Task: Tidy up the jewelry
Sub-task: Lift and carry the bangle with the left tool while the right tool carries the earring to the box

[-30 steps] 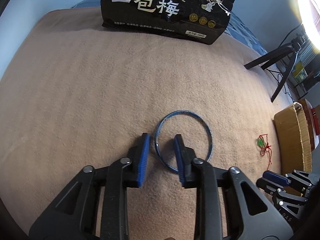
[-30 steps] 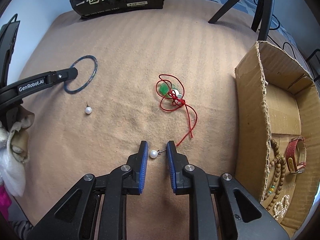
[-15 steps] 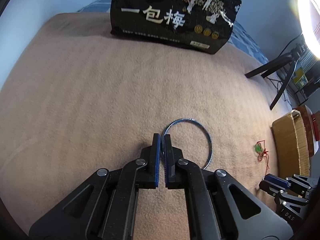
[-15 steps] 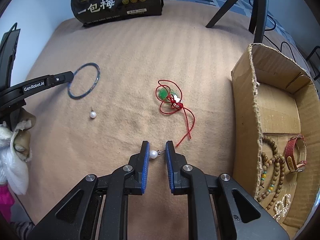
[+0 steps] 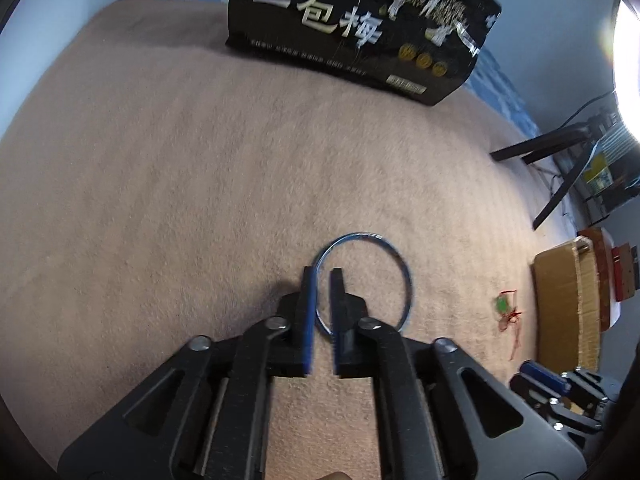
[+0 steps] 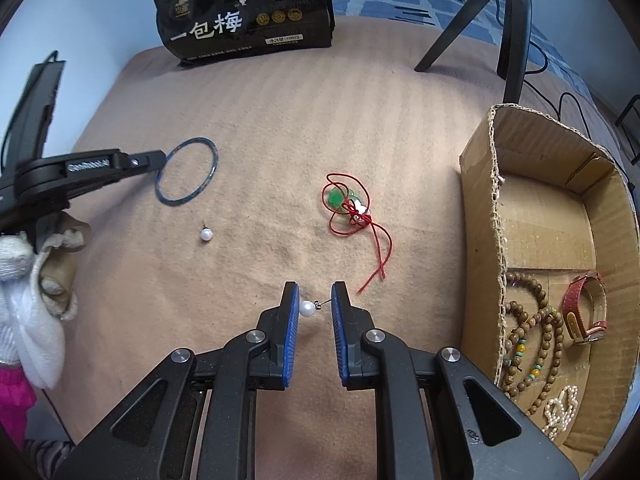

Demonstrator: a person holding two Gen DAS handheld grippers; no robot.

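Note:
A thin blue bangle (image 5: 360,234) lies flat on the tan blanket (image 5: 160,184). My left gripper (image 5: 322,276) points down at its left rim. The jaws are opening, a narrow gap shows, and the rim runs between the pads without being pressed. The right wrist view shows the same bangle (image 6: 176,201) at the left gripper's tip. My right gripper (image 6: 316,296) is shut on a pearl earring (image 6: 307,309), pearl against the left pad and post against the right, just above the blanket. A second pearl earring (image 6: 206,234) lies loose.
A red cord with a green pendant (image 6: 352,208) lies mid-blanket. The cardboard box (image 6: 496,200) at right holds bead bracelets, a red strap and a pearl piece. A black bag (image 6: 244,16) stands at the far edge beside a tripod (image 6: 512,20). A gloved hand (image 6: 24,280) is at left.
The left jaws closed together at the bangle's rim, then parted again to a narrow gap. The right gripper has risen slightly, still holding the pearl earring.

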